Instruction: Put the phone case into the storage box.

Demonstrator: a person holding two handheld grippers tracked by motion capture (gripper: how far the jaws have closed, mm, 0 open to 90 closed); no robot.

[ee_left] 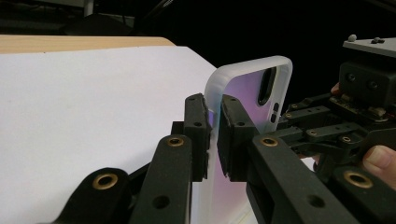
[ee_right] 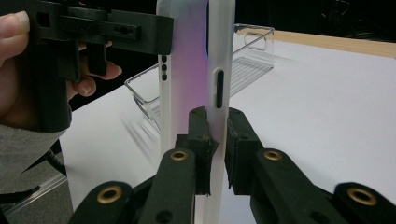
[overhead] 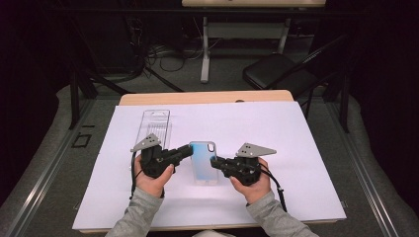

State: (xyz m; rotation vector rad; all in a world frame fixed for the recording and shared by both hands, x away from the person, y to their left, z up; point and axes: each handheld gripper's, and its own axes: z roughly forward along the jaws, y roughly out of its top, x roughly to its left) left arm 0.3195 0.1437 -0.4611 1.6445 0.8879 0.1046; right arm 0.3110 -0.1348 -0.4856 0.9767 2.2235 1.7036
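White sheet (overhead: pixel 296 148): landmark | clear tray (overhead: pixel 156 126): rear-left on sheet | phone case (overhead: pixel 203 160): mid-sheet, held between grippers | left gripper (overhead: pixel 190 149), right gripper (overhead: pixel 214 161): each clamped on opposite case rims | advice: keep grip pressure even, avoid twisting.

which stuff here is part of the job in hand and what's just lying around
In the job:
- phone case, held off the table
- left gripper, clamped on one long edge
- right gripper, clamped on the other long edge

Lying about:
- clear plastic package on the white sheet
- folding chair behind the table
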